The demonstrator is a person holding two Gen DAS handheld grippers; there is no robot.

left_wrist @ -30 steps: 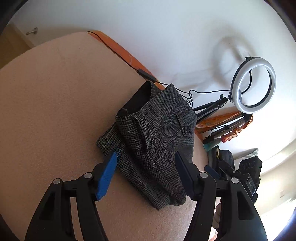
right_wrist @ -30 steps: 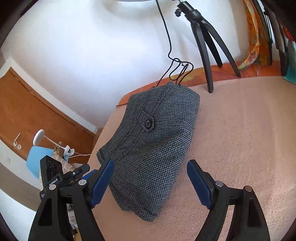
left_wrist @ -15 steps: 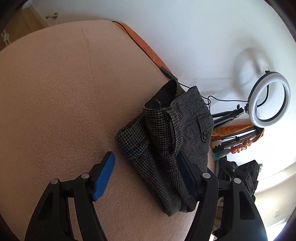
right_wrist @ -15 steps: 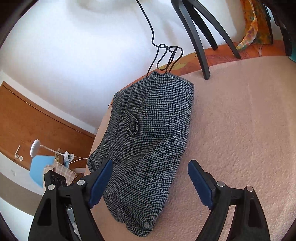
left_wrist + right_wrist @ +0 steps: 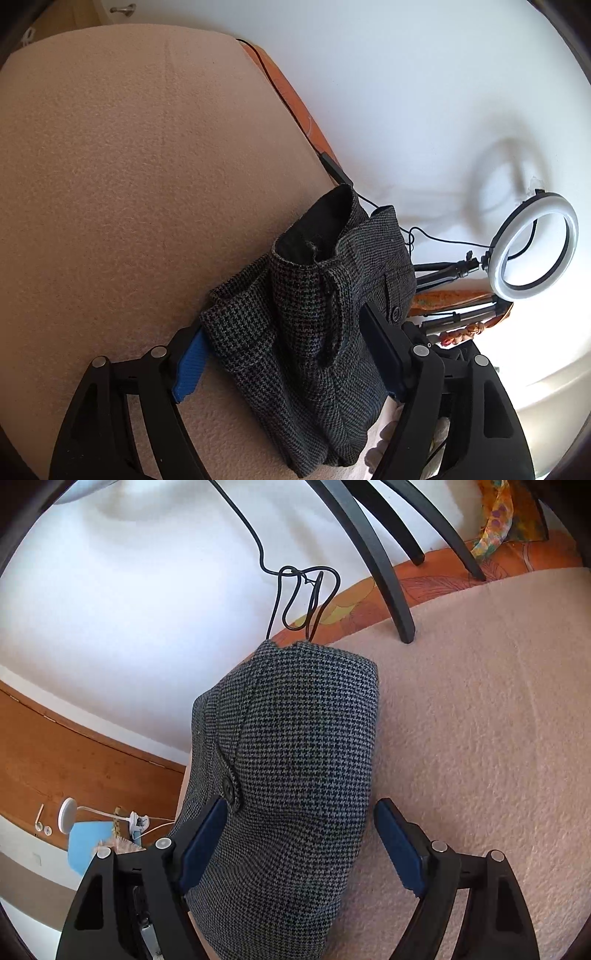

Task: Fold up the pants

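Note:
The grey houndstooth pants (image 5: 314, 325) lie folded into a thick bundle on the pink blanket (image 5: 129, 166), near its far edge. My left gripper (image 5: 284, 358) straddles the bundle's open waistband end, its jaws opening. The left blue pad (image 5: 188, 365) slips under a fabric corner and the right pad (image 5: 380, 350) lies along the side. In the right wrist view the pants (image 5: 295, 775) fill the gap of my open right gripper (image 5: 301, 849). Its left pad (image 5: 205, 849) lies against the cloth by the pocket button (image 5: 227, 788). Its right pad (image 5: 397, 845) stands apart over the blanket.
A ring light (image 5: 532, 245) on a black tripod (image 5: 384, 565) stands just beyond the pants, with its cable (image 5: 295, 590) dangling at the wall. An orange sheet edge (image 5: 369, 602) borders the blanket. Past the bed edge are a wooden floor and a blue chair (image 5: 88, 842).
Both grippers came down and closer, so the pants now sit between their fingers. The left jaws spread wider. Both views rolled somewhat.

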